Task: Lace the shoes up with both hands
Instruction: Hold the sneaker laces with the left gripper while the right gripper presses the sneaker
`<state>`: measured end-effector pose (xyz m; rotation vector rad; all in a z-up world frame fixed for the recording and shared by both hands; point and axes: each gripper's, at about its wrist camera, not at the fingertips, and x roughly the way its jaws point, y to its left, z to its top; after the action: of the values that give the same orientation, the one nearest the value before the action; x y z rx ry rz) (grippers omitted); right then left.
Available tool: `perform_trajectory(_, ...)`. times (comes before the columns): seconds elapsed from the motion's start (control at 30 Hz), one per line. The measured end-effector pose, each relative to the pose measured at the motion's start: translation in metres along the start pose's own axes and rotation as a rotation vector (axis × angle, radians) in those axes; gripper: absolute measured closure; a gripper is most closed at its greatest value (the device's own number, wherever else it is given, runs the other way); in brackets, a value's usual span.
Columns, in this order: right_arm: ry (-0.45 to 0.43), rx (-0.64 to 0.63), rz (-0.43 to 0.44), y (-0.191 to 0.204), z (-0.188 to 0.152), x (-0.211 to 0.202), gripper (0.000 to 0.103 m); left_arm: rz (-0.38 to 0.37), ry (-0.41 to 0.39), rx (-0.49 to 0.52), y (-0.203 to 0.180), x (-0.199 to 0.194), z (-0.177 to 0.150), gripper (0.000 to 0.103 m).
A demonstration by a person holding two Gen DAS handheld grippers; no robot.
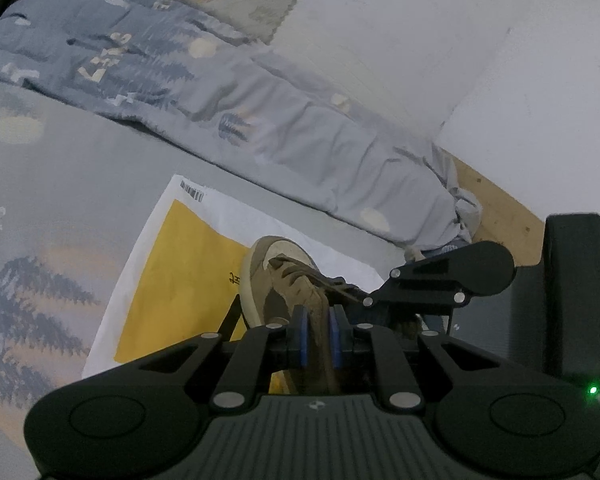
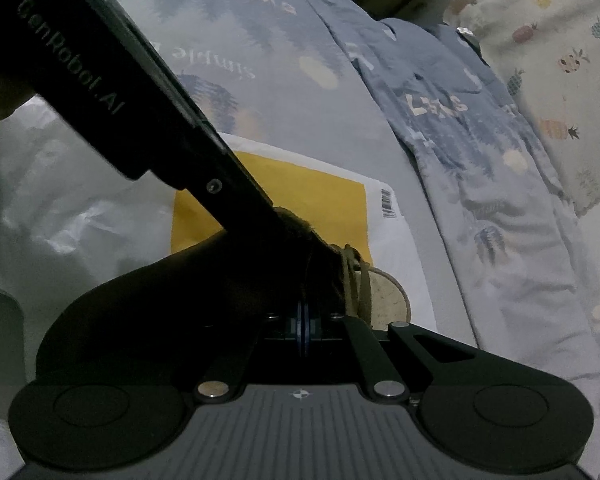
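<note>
A brown and tan shoe (image 1: pixel 276 276) with a pale toe panel lies on a yellow and white mailer bag (image 1: pixel 188 272). My left gripper (image 1: pixel 318 330) is shut on a brown strip of the shoe's upper, which stands between the blue pads (image 1: pixel 300 338). From the right, my right gripper (image 1: pixel 340 288) reaches over the shoe; a taut brown lace (image 1: pixel 296 270) runs from the toe-end eyelets into its tips. In the right wrist view its pads (image 2: pixel 303 326) are pressed together, with the laces (image 2: pixel 354 276) and toe (image 2: pixel 384 296) just beyond. The left tool's housing (image 2: pixel 100 60) hides most of the shoe there.
The mailer lies on a grey-blue printed bedsheet (image 1: pixel 40 200). A bunched quilt (image 1: pixel 180 80) runs along behind it, with a pineapple-print cloth (image 2: pixel 560 60) further back. A white wall (image 1: pixel 420 40) and a wooden bed edge (image 1: pixel 496 208) close off the right. Crumpled white plastic (image 2: pixel 60 200) lies beside the mailer.
</note>
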<state>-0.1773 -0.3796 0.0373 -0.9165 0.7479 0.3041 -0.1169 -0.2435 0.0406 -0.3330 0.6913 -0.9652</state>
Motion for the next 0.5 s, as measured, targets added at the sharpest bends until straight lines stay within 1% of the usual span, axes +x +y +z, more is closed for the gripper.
perform_trajectory(0.1,0.004,0.006,-0.011,-0.0016,0.0009,0.0011,0.103,0.006,0.003,0.017,-0.0026,0.0000,-0.0001,0.093)
perform_trajectory(0.33,0.009,0.044,-0.030,-0.0073,0.0024,0.0009,0.103,0.006,0.007,0.018,-0.0027,-0.0006,0.0003,0.093)
perform_trajectory(0.5,0.030,0.028,-0.031,-0.0070,0.0016,0.0042,0.103,0.006,0.008,0.018,-0.0028,-0.0008,0.0005,0.093)
